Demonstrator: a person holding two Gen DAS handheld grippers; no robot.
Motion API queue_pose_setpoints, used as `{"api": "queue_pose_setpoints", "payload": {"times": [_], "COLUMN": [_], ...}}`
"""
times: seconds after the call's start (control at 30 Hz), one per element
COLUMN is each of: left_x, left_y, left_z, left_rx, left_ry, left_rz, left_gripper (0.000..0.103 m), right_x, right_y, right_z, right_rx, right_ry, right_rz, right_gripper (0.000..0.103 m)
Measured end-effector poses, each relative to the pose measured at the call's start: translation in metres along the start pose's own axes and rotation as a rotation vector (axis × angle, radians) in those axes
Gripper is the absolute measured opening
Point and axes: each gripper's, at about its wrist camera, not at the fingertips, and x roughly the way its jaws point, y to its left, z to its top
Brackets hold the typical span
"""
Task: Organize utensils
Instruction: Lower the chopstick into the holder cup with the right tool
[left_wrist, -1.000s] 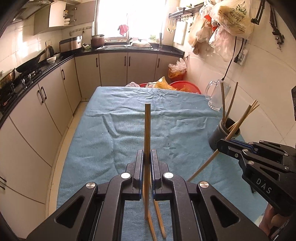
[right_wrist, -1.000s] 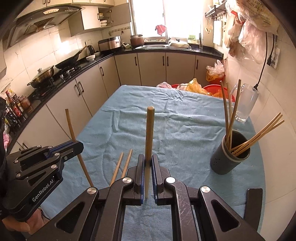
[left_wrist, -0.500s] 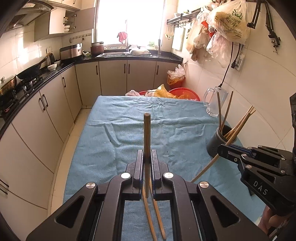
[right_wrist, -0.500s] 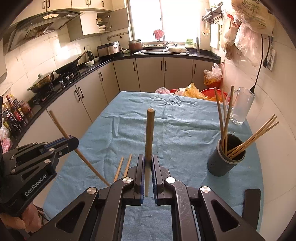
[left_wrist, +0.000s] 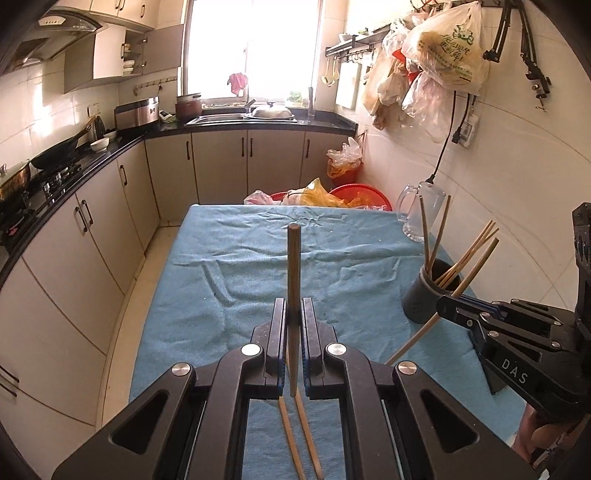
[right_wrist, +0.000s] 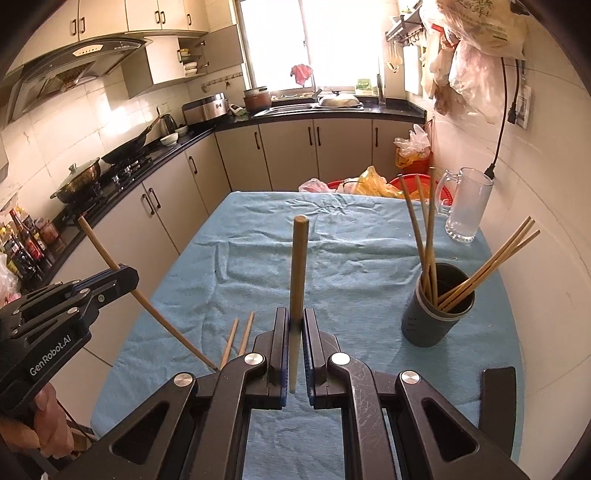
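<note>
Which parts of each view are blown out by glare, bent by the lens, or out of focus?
Left wrist view: the window is blown out and the cabinets curve with fisheye bend. Right wrist view: the window also glares white, and the held chopstick blurs pale low between the right gripper fingers.

Black claw (left_wrist: 293, 314) with silver screws, blue pads; white "GenRobot.AI", "DAS" lettering; bare hand (right_wrist: 35, 432).

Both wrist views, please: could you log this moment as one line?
left gripper: shut on chopstick | right gripper: shut on chopstick | holder: six chopsticks | cloth: two loose chopsticks
</note>
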Motion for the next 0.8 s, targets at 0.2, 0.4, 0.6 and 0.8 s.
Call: {"api": "queue_pose_setpoints", "payload": {"times": [0.2,0.4,0.6,0.8], "left_x": [0.000,0.002,0.008,0.015], "left_y": [-0.010,-0.024,-0.039,-0.059], "left_z": [0.006,0.013,0.018,0.026], "left_rx": [0.015,0.040,0.070,0.103], "left_ry": [-0.006,-0.004,0.003,0.007], "left_rz": [-0.016,-0.042,-0.071,-0.103], "left_gripper": [0.006,0.006,0.006,0.006], "right_x": [-0.006,-0.012,-0.018,-0.025], "right_y": [-0.009,-0.023,-0.038,-0.060], "right_z": [0.000,0.000,-0.001,-0.003], "right_rx": [0.022,0.048,0.078,0.119], "right_ry": [-0.007,-0.018,-0.026,-0.035], "right_rz": [-0.011,-0.031,-0.054,-0.083], "right_gripper": [0.007,0.007,0.007,0.007]}}
